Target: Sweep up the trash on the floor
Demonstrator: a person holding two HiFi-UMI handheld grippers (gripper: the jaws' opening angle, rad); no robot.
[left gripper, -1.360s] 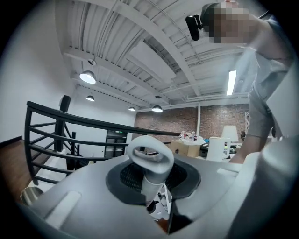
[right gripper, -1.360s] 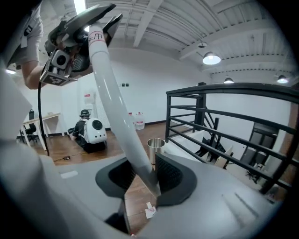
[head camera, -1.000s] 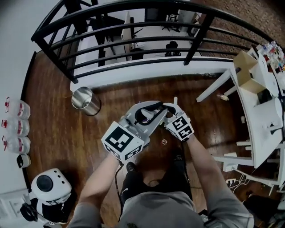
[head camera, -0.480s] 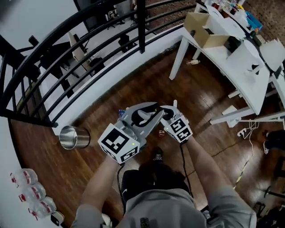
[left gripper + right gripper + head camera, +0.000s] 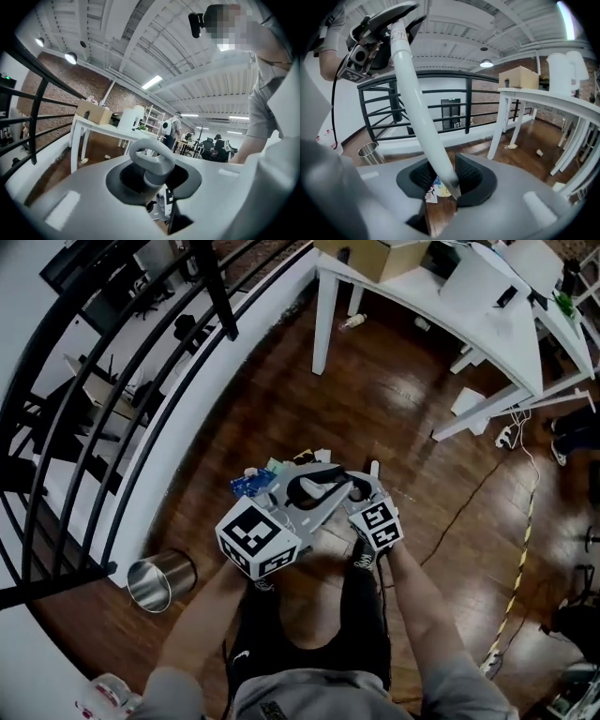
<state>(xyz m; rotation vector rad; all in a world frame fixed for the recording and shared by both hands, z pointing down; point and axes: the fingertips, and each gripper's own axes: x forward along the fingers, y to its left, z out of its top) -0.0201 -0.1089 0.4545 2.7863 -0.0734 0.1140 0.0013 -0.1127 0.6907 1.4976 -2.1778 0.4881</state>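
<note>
At the far left of the head view a black railing [image 5: 218, 292] curves along the edge of the dark wooden floor [image 5: 281, 381]. A shiny steel bin [image 5: 159, 583] stands on the boards close to the low white wall under the railing. Right of the bin, just ahead of the person's shoes, lies the trash [image 5: 255, 486]: a blue wrapper with a few pale scraps beside it, loose on the floor near that wall. The two grippers are held close together above it, tips almost meeting, and they cover part of the pile in the head view. The left gripper [image 5: 155, 186] has its jaws closed on the round neck of a grey loop handle [image 5: 151, 157], which stands upright between the dark pads in the left gripper view. The right gripper [image 5: 443, 183] has its jaws set fairly wide and clamped on a white pole [image 5: 417, 108]. The pole fills the gap between the ribbed pads and slants up and to the left in the right gripper view, and coloured wrappers show on the floor through the gap below it. Farther right a white table [image 5: 450, 307] stands on slim legs with a cardboard box [image 5: 520, 77] on top. A crumpled scrap [image 5: 352, 322] lies on the floor by one table leg, and a black cable [image 5: 469, 504] trails across the boards.
</note>
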